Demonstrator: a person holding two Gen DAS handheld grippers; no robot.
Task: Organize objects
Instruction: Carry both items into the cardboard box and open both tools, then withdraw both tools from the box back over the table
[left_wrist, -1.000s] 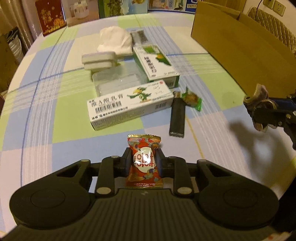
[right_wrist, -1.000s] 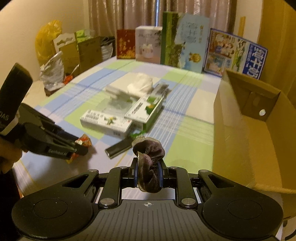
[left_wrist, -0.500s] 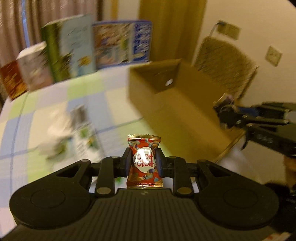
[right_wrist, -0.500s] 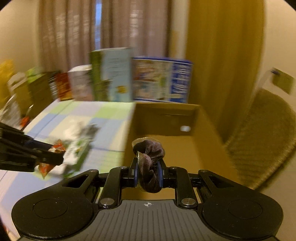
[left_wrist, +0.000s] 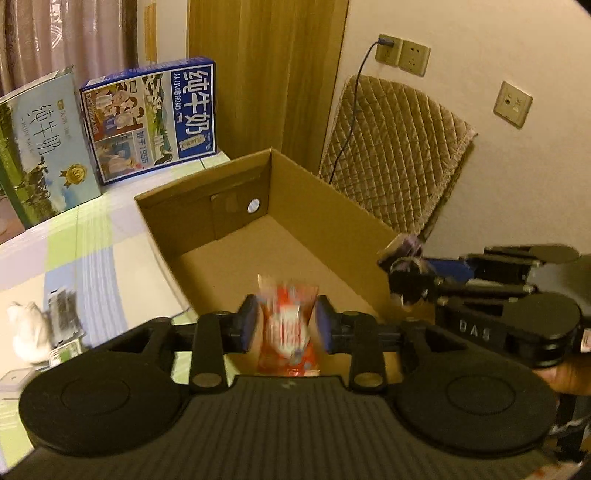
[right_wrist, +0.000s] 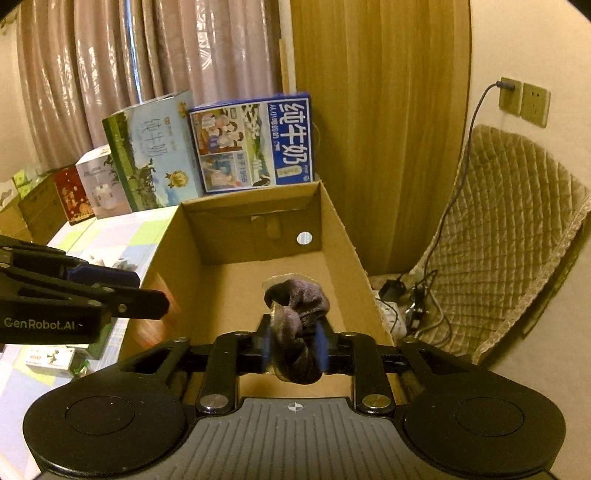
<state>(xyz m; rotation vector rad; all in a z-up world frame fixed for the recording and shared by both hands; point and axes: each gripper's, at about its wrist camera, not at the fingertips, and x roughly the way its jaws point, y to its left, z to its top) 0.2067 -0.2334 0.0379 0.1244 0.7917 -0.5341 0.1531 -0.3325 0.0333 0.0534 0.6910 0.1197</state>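
- one open cardboard box (right_wrist: 236, 291)
- two milk cartons (right_wrist: 255, 144)
- one red candy packet (left_wrist: 288, 328)
- one dark sock (right_wrist: 295, 325)
- two wall sockets (left_wrist: 402, 55)
- one quilted chair (right_wrist: 509, 236)

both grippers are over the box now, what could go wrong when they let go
The left hand-held gripper hangs near the cardboard box's near edge, and its red candy packet is blurred and looks loose between the fingers; it might drop outside onto the table. The right hand-held gripper is shut on the dark scrunchie, whose soft fabric may snag on a finger. The two grippers are close and could bump.
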